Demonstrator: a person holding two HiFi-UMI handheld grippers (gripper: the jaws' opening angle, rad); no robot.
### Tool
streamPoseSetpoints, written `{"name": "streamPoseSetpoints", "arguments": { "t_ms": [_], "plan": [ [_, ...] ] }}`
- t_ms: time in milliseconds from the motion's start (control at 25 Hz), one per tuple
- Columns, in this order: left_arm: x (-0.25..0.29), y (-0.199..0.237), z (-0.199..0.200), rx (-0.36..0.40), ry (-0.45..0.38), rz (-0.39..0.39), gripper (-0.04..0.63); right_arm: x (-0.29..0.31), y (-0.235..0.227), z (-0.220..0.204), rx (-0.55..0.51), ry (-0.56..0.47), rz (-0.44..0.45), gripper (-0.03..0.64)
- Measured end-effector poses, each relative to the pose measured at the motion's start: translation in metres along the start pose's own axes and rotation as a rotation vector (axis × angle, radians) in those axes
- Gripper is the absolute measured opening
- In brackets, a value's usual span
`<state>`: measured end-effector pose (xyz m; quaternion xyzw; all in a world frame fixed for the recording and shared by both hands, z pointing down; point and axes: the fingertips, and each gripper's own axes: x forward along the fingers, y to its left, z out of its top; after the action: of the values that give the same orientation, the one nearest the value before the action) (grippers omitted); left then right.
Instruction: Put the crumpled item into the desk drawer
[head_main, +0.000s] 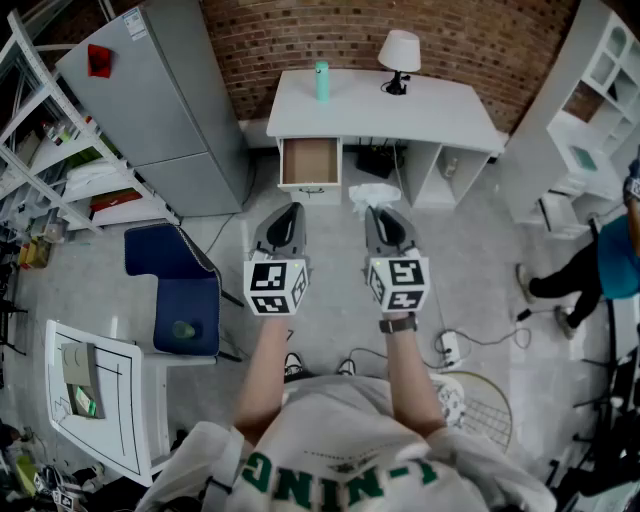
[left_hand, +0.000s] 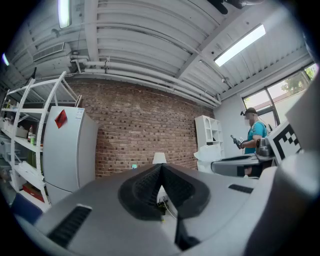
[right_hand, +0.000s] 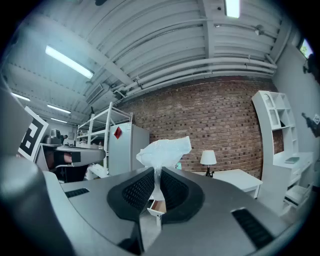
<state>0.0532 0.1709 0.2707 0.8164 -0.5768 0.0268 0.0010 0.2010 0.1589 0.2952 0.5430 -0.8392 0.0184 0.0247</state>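
Right gripper (head_main: 380, 212), clamped on the crumpled white item (head_main: 372, 194), faces the bench (head_main: 440, 112); its open drawer (head_main: 309, 162) lies ahead, slightly to the left.

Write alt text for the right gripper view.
The right gripper has its jaws closed on a crumpled white item that sticks up above them. Beyond stand a white desk with a lamp against a brick wall, and the desk's open drawer shows between the jaws.
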Motion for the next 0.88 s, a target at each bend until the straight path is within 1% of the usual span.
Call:
{"name": "streamPoseSetpoints", "arguments": {
  "t_ms": [200,320,480,640,760,880],
  "plan": [
    [-0.005,-0.016,-0.005,0.008,0.009,0.013,-0.002,-0.009,-0.015,-0.007,0.028,-0.007,0.000,0.028],
    [-0.009,-0.013,-0.012,0.013,0.023,0.023,-0.002,-0.006,-0.013,-0.012,0.040,-0.004,0.008,0.028],
    [-0.008,-0.002,-0.019,-0.001,0.033,0.042,-0.002,0.005,-0.007,-0.016,0.063,0.002,0.023,0.028],
    [0.006,0.016,-0.033,-0.018,0.050,0.043,0.000,0.026,0.002,-0.035,0.070,0.045,0.029,0.028],
    [0.023,0.035,-0.048,-0.034,0.064,0.027,-0.001,0.048,0.006,-0.049,0.071,0.075,0.017,0.028],
    [0.052,0.055,-0.054,-0.033,0.076,0.001,-0.002,0.082,0.005,-0.056,0.055,0.099,0.005,0.028]
  ]
}}
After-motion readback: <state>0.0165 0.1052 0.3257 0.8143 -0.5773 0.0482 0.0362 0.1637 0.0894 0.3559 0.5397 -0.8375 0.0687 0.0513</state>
